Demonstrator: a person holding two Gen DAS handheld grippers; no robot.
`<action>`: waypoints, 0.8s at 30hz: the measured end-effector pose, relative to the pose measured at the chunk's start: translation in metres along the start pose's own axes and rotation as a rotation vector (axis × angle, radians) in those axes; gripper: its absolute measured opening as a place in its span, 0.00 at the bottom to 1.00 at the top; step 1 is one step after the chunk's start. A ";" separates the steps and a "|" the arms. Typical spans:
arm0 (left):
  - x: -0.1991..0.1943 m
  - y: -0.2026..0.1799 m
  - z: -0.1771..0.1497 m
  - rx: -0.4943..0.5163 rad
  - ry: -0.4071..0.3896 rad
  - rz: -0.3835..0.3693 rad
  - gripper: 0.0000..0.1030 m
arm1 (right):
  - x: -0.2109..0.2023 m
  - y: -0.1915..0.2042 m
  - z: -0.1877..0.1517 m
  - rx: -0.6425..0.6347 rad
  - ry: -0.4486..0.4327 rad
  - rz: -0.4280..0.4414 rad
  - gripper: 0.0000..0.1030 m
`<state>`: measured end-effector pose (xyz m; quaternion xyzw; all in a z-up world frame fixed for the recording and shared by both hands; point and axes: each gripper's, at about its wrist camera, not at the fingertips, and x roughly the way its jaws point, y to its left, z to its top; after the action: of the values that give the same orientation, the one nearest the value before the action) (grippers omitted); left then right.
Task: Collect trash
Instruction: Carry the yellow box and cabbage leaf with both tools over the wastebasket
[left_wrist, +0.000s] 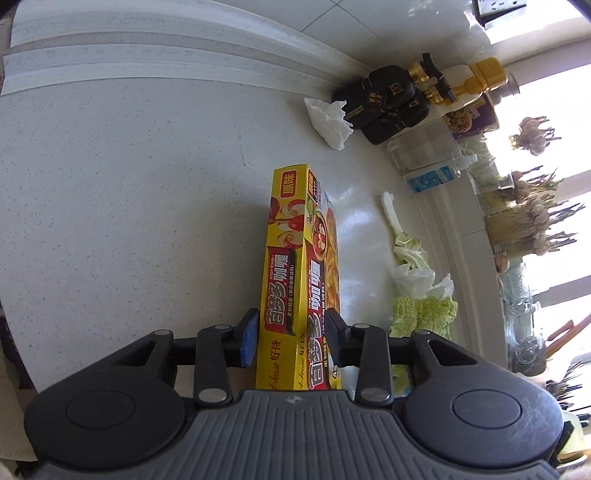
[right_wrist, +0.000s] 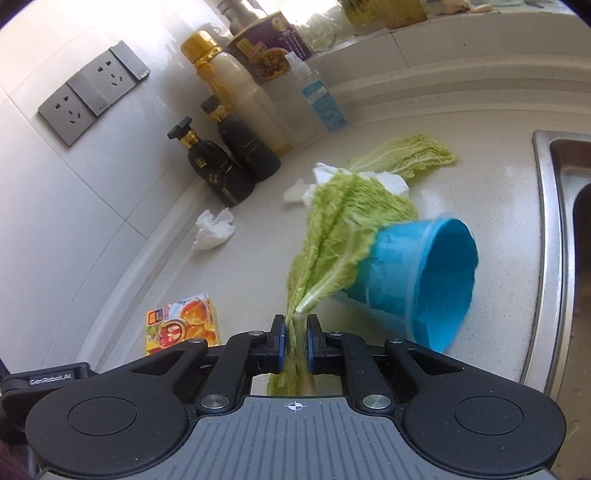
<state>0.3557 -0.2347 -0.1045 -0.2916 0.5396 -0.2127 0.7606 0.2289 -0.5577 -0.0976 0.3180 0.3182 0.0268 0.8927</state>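
Note:
A yellow curry box (left_wrist: 295, 280) stands on its narrow side on the white counter (left_wrist: 129, 184), between the fingers of my left gripper (left_wrist: 291, 332). Its pads sit close beside the box, and a thin gap shows at the left pad (left_wrist: 248, 341). The same box (right_wrist: 183, 321) shows at the lower left of the right wrist view. My right gripper (right_wrist: 295, 345) is shut on the stem of a green cabbage leaf (right_wrist: 343, 229), which drapes over a blue cup (right_wrist: 424, 280) lying on its side. Crumpled tissues (right_wrist: 214, 229) and more cabbage leaves (right_wrist: 410, 153) lie further back.
Black bottles (right_wrist: 229, 173), a cream bottle with a gold cap (right_wrist: 240, 92) and a clear bottle with a blue label (right_wrist: 321, 99) line the back wall. A steel sink (right_wrist: 550, 221) borders the counter on the right. Wall sockets (right_wrist: 92, 88) sit above the counter.

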 end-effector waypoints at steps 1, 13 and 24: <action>0.001 -0.002 0.000 0.007 0.001 0.004 0.26 | -0.003 0.002 0.001 -0.015 -0.010 -0.001 0.08; -0.025 -0.032 0.000 0.070 -0.060 -0.027 0.18 | -0.060 0.033 0.031 -0.136 -0.169 0.050 0.08; -0.071 -0.039 -0.008 0.117 -0.106 -0.001 0.18 | -0.091 0.068 0.028 -0.182 -0.190 0.129 0.08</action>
<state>0.3250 -0.2202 -0.0308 -0.2580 0.4849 -0.2285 0.8038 0.1832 -0.5416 0.0093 0.2566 0.2076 0.0825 0.9404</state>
